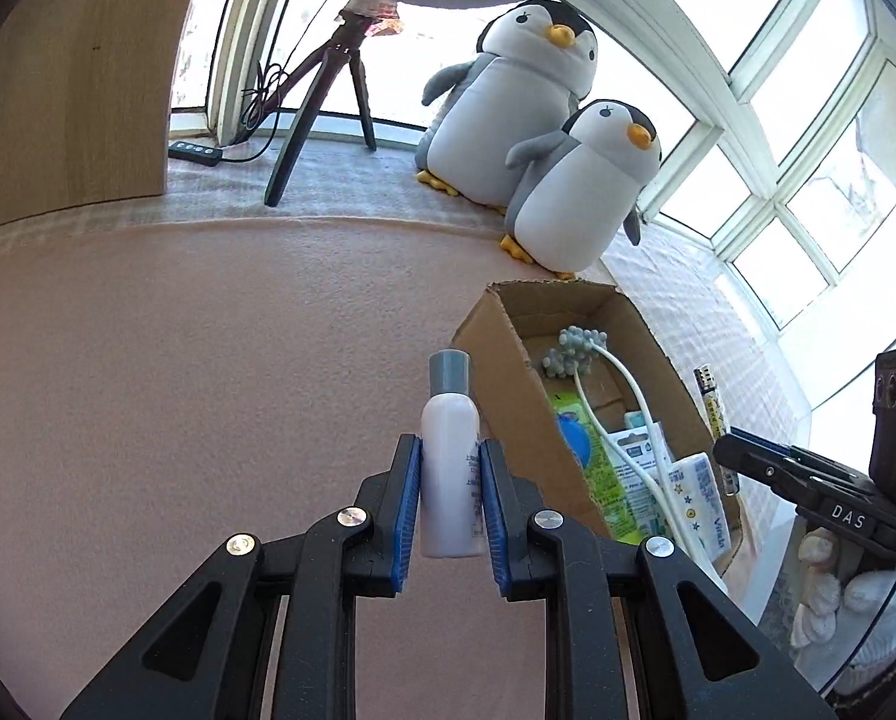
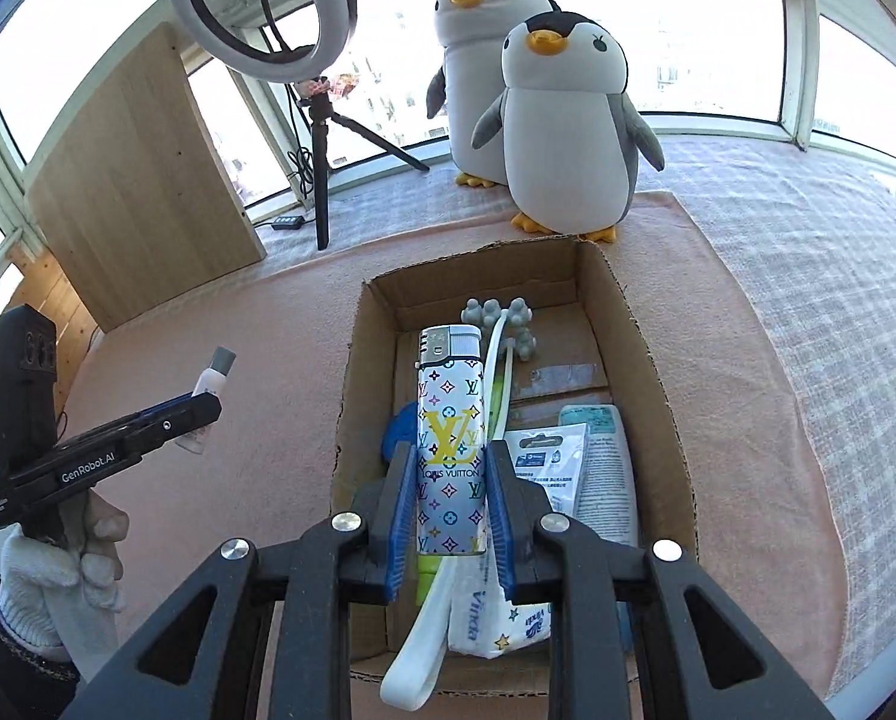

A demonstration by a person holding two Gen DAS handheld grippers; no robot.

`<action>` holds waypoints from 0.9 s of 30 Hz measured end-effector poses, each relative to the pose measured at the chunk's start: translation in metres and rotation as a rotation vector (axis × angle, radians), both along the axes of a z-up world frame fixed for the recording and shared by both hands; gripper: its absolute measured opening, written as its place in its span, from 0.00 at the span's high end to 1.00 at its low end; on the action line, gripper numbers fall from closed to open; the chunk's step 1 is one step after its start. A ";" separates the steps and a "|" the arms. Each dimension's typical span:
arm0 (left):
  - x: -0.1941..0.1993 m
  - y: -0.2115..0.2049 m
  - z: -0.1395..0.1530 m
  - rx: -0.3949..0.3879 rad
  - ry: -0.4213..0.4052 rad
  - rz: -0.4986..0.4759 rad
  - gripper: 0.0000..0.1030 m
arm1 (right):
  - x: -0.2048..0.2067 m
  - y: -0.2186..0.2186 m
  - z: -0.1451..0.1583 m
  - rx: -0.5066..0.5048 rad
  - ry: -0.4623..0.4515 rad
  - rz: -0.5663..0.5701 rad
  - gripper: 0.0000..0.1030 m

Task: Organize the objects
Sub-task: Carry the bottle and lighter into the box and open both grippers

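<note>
My left gripper [image 1: 451, 468] is shut on a small white bottle [image 1: 449, 456] with a grey cap, held above the pink mat just left of the cardboard box [image 1: 496, 354]. In the right wrist view that bottle [image 2: 209, 387] sticks up from the left gripper [image 2: 198, 414] at the left. My right gripper [image 2: 451, 474] is shut on a patterned white lighter [image 2: 451, 438], held upright over the open cardboard box [image 2: 658, 396]. Inside the box lie a grey-headed massager [image 2: 505, 324] with a white handle, a tissue pack [image 2: 496, 618] and several packets.
Two plush penguins [image 2: 562, 126] stand behind the box. A ring light on a tripod [image 2: 321, 120] and a wooden board [image 2: 141, 180] stand at the back left, by the windows. A gloved hand [image 2: 57, 564] holds the left gripper. Pink mat [image 1: 207, 390] spreads left of the box.
</note>
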State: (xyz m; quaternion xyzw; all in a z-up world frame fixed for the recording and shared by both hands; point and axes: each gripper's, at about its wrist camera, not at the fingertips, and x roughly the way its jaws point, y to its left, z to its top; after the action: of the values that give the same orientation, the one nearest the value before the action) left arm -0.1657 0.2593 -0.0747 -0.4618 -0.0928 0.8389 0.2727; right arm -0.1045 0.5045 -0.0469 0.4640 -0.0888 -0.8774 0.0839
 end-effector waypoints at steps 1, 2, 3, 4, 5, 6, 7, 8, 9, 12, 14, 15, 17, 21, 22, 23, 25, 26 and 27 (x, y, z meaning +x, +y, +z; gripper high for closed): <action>-0.003 0.011 0.001 -0.002 0.002 -0.007 0.79 | -0.003 0.005 -0.001 0.003 0.000 -0.003 0.80; -0.006 0.020 0.002 -0.003 0.004 -0.013 0.79 | -0.006 0.010 -0.003 0.006 -0.001 -0.007 0.80; -0.010 0.030 0.001 -0.006 0.006 -0.018 0.79 | -0.009 0.015 -0.004 0.007 -0.002 -0.008 0.80; -0.013 0.040 0.002 -0.011 0.008 -0.023 0.79 | -0.013 0.020 -0.005 0.008 -0.004 -0.009 0.80; -0.016 0.049 0.002 -0.015 0.008 -0.028 0.79 | -0.015 0.024 -0.007 0.007 -0.006 -0.009 0.80; -0.019 0.056 0.002 -0.017 0.009 -0.032 0.79 | -0.018 0.026 -0.008 0.007 -0.007 -0.007 0.80; -0.021 0.064 0.001 -0.022 0.011 -0.036 0.79 | -0.021 0.028 -0.009 0.010 -0.008 -0.004 0.80; -0.024 0.072 0.000 -0.028 0.013 -0.039 0.79 | -0.024 0.030 -0.010 0.015 -0.010 0.001 0.80; -0.027 0.077 0.000 -0.031 0.012 -0.041 0.79 | -0.029 0.030 -0.012 0.021 -0.011 0.006 0.80; -0.034 0.092 -0.002 -0.046 0.014 -0.049 0.79 | -0.036 0.031 -0.016 0.030 -0.015 0.019 0.80; -0.038 0.102 -0.003 -0.057 0.019 -0.055 0.79 | -0.038 0.030 -0.017 0.027 -0.012 0.031 0.80; -0.039 0.105 -0.003 -0.056 0.018 -0.058 0.79 | -0.038 0.030 -0.016 0.022 -0.006 0.038 0.80; -0.043 0.111 -0.003 -0.062 0.006 -0.068 0.61 | -0.038 0.029 -0.015 0.011 0.001 0.054 0.63; -0.041 0.113 0.002 -0.091 0.040 -0.047 0.36 | -0.034 0.029 -0.010 0.026 0.036 0.039 0.37; -0.040 0.112 0.002 -0.097 0.041 -0.048 0.34 | -0.034 0.030 -0.010 0.028 0.032 0.037 0.37; -0.040 0.112 0.003 -0.102 0.043 -0.047 0.33 | -0.035 0.030 -0.010 0.030 0.027 0.032 0.36; -0.038 0.110 0.004 -0.107 0.046 -0.045 0.33 | -0.033 0.031 -0.011 0.028 0.019 0.018 0.34; -0.037 0.109 0.005 -0.110 0.048 -0.045 0.33 | -0.032 0.032 -0.011 0.025 0.015 0.013 0.33; -0.036 0.108 0.005 -0.111 0.049 -0.044 0.32 | -0.031 0.033 -0.011 0.022 0.012 0.007 0.33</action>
State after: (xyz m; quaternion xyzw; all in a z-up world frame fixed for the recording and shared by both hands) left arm -0.2015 0.3672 -0.0694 -0.4577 -0.0291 0.8475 0.2673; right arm -0.1360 0.5371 -0.0577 0.4599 -0.0769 -0.8808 0.0824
